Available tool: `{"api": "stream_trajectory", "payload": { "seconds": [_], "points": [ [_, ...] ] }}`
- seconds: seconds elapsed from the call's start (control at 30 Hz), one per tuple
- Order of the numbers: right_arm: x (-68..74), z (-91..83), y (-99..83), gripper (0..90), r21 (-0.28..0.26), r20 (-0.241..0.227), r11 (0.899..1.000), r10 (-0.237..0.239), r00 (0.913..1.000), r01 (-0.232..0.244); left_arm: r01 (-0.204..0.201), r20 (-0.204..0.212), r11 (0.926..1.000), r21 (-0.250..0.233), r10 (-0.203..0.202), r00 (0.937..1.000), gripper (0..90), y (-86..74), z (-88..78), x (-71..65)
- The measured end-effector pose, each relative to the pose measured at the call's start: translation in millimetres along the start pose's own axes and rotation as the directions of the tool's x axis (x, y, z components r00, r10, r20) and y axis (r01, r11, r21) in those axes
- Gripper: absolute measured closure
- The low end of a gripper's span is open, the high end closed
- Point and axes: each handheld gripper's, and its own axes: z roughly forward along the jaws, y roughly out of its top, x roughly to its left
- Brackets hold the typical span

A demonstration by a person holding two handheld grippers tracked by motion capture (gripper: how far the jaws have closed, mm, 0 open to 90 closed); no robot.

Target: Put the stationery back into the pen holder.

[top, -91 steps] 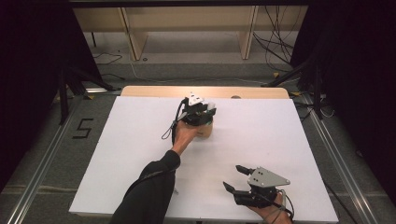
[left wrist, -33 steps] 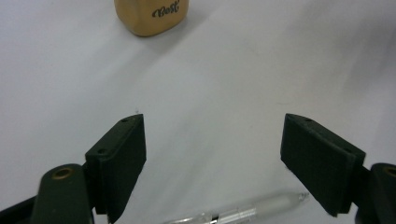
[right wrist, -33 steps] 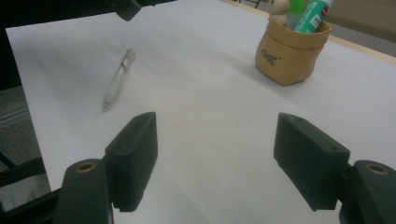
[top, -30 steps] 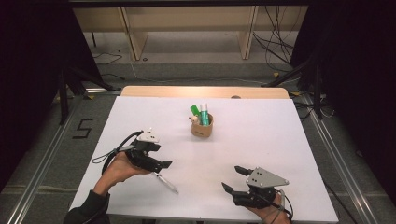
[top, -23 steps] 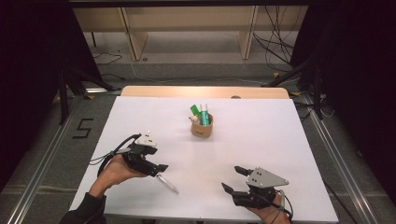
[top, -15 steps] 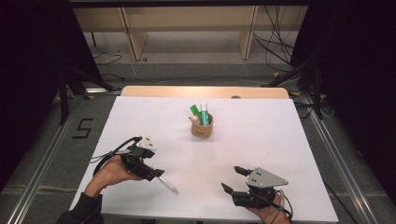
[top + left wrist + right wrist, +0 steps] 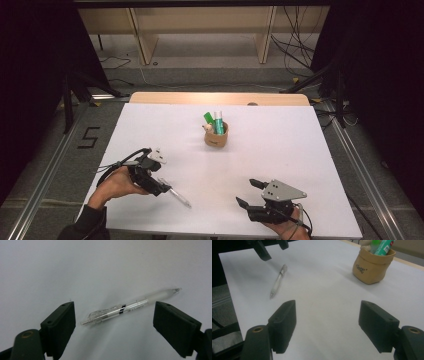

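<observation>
A clear plastic pen [image 7: 175, 194] lies flat on the white table [image 7: 280, 150] near its front left. My left gripper [image 7: 161, 189] hovers just left of it. In the left gripper view the pen [image 7: 130, 308] lies between the wide-apart jaws, touching neither, so the left gripper [image 7: 117, 313] is open. My right gripper [image 7: 246, 192] rests at the front right, open and empty, as the right gripper view [image 7: 329, 317] confirms. A small tan cup [image 7: 216, 136] holding green markers stands mid-table.
The right gripper view shows the pen [image 7: 278, 281] ahead to the left and the tan cup [image 7: 372, 267] ahead to the right. A wooden strip [image 7: 220, 98] borders the table's far edge. Dark floor with cables surrounds the table.
Three seconds ago my left gripper was at the cup; it has since come back to the front left. Over the last second it drifted slightly toward the near edge by the pen. The right gripper stayed still.
</observation>
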Motion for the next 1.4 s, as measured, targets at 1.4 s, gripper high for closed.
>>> {"api": "stream_trajectory", "payload": {
  "seconds": [1.4],
  "points": [
    [61.0,103.1,47.6,34.6,0.206,-0.18,0.978,-0.006,0.9837,0.044,0.134,-0.011,0.9759,-0.172,-0.138,0.9903,15.0,-43.0,-34.4,3.2]
  ]
}}
